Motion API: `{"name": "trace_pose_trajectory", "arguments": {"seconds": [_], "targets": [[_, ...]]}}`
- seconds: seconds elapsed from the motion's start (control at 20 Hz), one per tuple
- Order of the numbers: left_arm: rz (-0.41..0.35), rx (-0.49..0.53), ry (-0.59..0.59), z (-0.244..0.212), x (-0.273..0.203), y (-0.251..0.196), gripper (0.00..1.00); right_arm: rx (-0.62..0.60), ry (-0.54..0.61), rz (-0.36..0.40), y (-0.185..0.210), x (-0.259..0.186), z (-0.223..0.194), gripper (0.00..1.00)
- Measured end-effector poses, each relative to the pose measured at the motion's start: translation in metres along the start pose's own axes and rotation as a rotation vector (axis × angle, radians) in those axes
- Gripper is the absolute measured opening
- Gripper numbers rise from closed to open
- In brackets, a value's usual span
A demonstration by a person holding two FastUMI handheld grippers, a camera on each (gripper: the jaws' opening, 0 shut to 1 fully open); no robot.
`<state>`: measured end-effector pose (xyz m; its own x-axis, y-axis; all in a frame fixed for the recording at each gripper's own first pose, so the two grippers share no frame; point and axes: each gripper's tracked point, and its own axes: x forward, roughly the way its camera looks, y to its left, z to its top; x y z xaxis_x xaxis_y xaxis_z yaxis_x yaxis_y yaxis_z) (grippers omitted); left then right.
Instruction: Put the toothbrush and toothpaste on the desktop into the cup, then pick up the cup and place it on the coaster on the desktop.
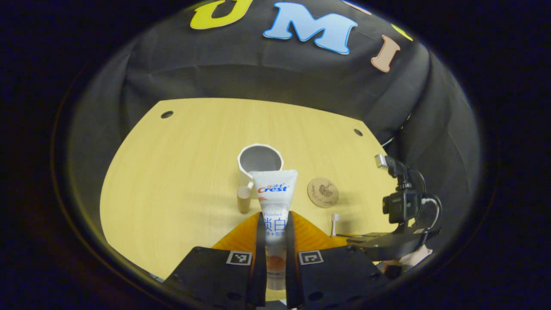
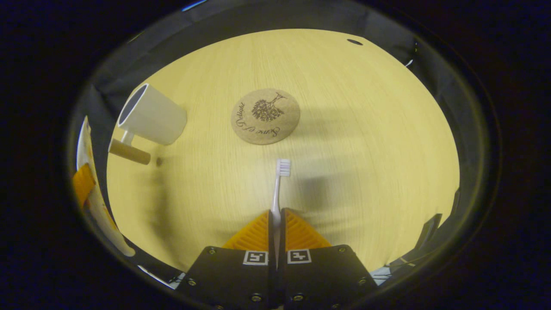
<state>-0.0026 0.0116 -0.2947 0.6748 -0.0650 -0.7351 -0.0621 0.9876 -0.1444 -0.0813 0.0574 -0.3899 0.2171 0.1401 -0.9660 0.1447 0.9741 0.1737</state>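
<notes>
My left gripper (image 1: pixel 274 220) is shut on a white toothpaste tube (image 1: pixel 273 193), held upright just in front of the white cup (image 1: pixel 259 159) with a wooden handle (image 1: pixel 244 199). The round cork coaster (image 1: pixel 323 192) lies to the cup's right. My right gripper (image 2: pixel 276 213) is shut on a white toothbrush (image 2: pixel 279 185), bristles pointing forward, lifted above the table short of the coaster (image 2: pixel 265 116). In the right gripper view the cup (image 2: pixel 151 115) stands at the left, and the toothpaste tube (image 2: pixel 88 172) shows at the far left edge. The right gripper (image 1: pixel 344 236) also appears low right in the left gripper view.
The light wooden table (image 1: pixel 172 181) has small dark holes (image 1: pixel 166 114) near its far corners. Black cloth walls close in behind and at the sides. A camera rig (image 1: pixel 402 202) rides on the right gripper.
</notes>
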Motion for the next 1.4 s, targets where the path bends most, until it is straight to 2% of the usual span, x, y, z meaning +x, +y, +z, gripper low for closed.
{"name": "trace_pose_trajectory", "arguments": {"seconds": [0.1, 0.15, 0.2, 0.25, 0.35, 0.4, 0.45, 0.65, 1.0, 1.4], "targets": [[-0.006, -0.003, -0.037, 0.028, -0.004, 0.002, 0.25, 0.003, -0.001, 0.004, 0.0, 0.0, 0.001, 0.02], [-0.01, -0.006, -0.054, 0.042, -0.004, 0.003, 0.25, 0.005, -0.002, 0.005, 0.0, 0.0, 0.0, 0.05], [-0.013, -0.008, -0.071, 0.054, -0.002, 0.003, 0.25, 0.006, -0.004, 0.006, 0.0, -0.001, 0.0, 0.02], [-0.016, -0.007, -0.087, 0.068, 0.001, 0.005, 0.25, 0.006, -0.005, 0.007, 0.0, 0.0, 0.001, 0.05], [-0.012, 0.005, -0.118, 0.093, 0.008, 0.01, 0.25, 0.007, -0.008, 0.007, 0.0, -0.001, 0.001, 0.02], [-0.012, 0.013, -0.13, 0.104, 0.012, 0.011, 0.25, 0.007, -0.009, 0.006, 0.0, -0.001, 0.002, 0.05], [-0.017, 0.02, -0.141, 0.115, 0.017, 0.012, 0.25, 0.009, -0.009, 0.006, 0.0, -0.001, 0.001, 0.02], [-0.033, 0.048, -0.163, 0.151, 0.047, 0.015, 0.25, 0.016, -0.005, -0.003, -0.004, -0.001, 0.001, 0.02], [-0.083, 0.072, -0.153, 0.167, 0.097, 0.014, 0.25, 0.018, -0.006, -0.017, -0.006, -0.001, 0.001, 0.03], [-0.091, 0.104, -0.236, 0.171, 0.126, 0.019, 0.25, 0.025, -0.019, -0.032, -0.008, -0.002, 0.0, 0.02]]}}
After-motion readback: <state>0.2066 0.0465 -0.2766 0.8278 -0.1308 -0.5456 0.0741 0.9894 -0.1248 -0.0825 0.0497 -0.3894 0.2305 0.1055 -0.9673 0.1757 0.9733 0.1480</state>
